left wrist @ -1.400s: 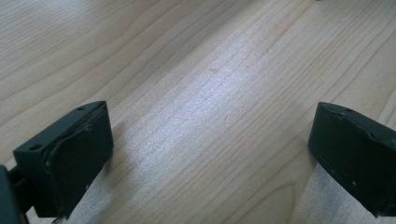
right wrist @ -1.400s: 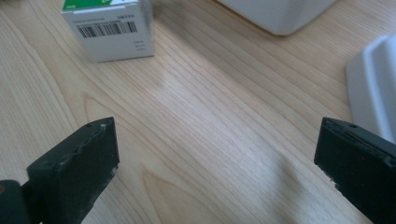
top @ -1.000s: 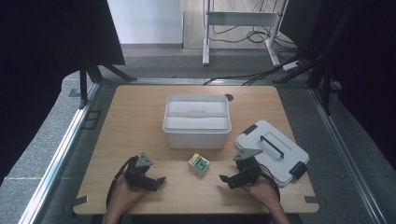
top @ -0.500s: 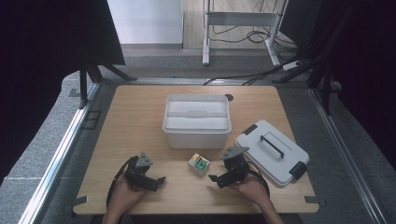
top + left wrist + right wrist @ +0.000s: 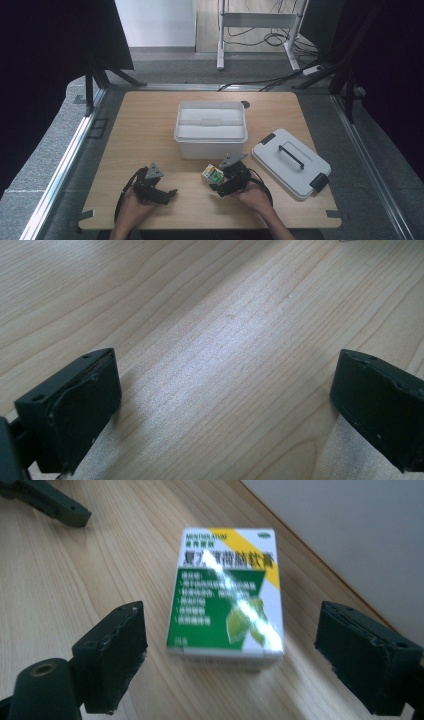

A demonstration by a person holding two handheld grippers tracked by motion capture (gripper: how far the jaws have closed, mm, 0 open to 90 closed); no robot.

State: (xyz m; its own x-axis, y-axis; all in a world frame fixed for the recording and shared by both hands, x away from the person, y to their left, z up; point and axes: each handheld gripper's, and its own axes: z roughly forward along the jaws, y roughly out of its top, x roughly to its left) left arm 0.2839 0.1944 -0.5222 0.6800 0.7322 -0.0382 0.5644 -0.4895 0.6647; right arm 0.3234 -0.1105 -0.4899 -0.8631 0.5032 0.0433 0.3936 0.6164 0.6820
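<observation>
The right hand-held gripper (image 5: pixel 230 670) stood wide open, w/ the small box (image 5: pixel 227 592) lying flat on the worktop (image 5: pixel 75 580) between its two black jaws, not yet touched by either. In the high view the right hand-held gripper (image 5: pixel 224 184) was low at the near edge, and the box (image 5: pixel 212 174) lay just beside its tips, close in front of the white bin (image 5: pixel 211 128).

Risks, as I judged them: the jaws were open much wider than the box, so if one pad met it first, the box could slide or turn on the smooth wood instead of being caught. The box was also thin and flat, so jaws closing too high could slip over its top face. If pushed forward, it could hit the bin wall, which was just behind it.

The long axis of the box ran approx. along the gripper's line of sight, away from the camera. Its printed face pointed up, w/ the yellow stripe and title at the far end and the green part at the near end.

The left hand-held gripper (image 5: pixel 220 405) was wide open too, over bare wood, holding nothing; in the high view the left hand-held gripper (image 5: pixel 157 187) was well apart from the box. Farther right lay the grey lid (image 5: pixel 290 162), off the bin.
</observation>
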